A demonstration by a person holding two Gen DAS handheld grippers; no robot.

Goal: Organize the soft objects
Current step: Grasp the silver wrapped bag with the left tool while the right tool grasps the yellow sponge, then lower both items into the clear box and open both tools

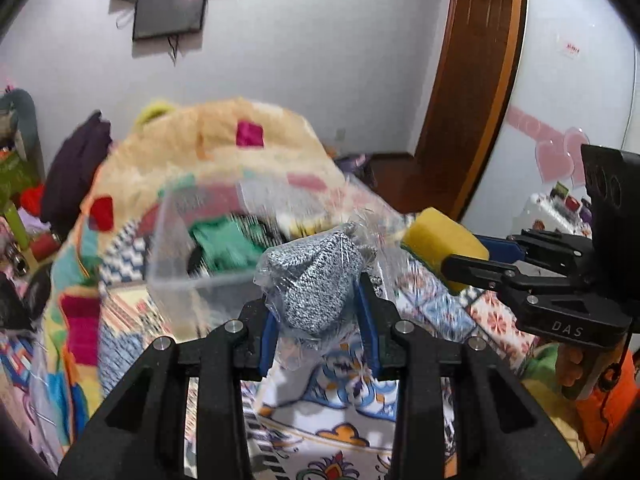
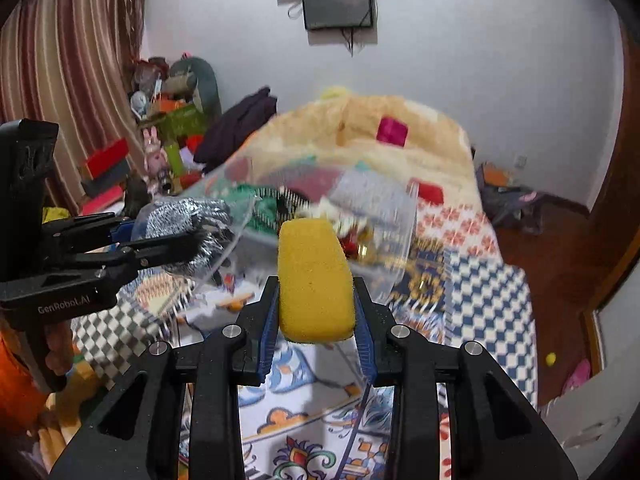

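Note:
My left gripper (image 1: 318, 312) is shut on a grey knitted item in a clear plastic bag (image 1: 316, 284), held above the patterned bedspread; it also shows at the left of the right wrist view (image 2: 180, 220). My right gripper (image 2: 316, 312) is shut on a yellow sponge (image 2: 314, 280), which also shows in the left wrist view (image 1: 444, 240). A clear plastic bin (image 1: 192, 276) lies ahead on the bed with green cloth (image 1: 228, 246) and other soft things inside; in the right wrist view the bin (image 2: 400, 248) is just beyond the sponge.
A fluffy beige blanket with coloured squares (image 1: 224, 140) is heaped behind the bin. A dark garment (image 1: 76, 168) and cluttered boxes (image 2: 172, 120) lie at the far left. A wooden door (image 1: 472, 80) stands to the right. A screen (image 2: 340, 4) hangs on the wall.

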